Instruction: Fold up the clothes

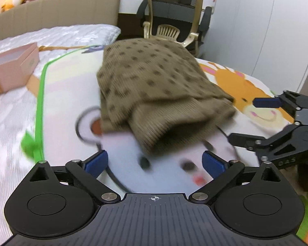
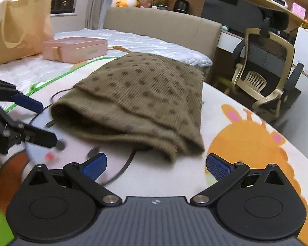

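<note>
Both tongs, left tongs (image 1: pixel 155 160) and right tongs (image 2: pixel 156 165), spread and empty just short of the olive-brown dotted knit garment (image 2: pixel 141 100), already folded compact on the cartoon-print bed blanket (image 2: pixel 246 143); likely tidying left.

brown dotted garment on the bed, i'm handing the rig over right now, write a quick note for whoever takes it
Left gripper: open, holding nothing, just short of the garment's near edge.
Right gripper: open, holding nothing, also just short of that edge.
Brown dotted garment: lies on the cartoon blanket, already doubled over, with layered edges facing the grippers.
Pink box sits further back on the bed, apart from the garment.
Done: at least one fold appears made.
Left: likely one more fold or a tidy-up of the bulging near edge. Frames are blurred, so check the layers.
</note>
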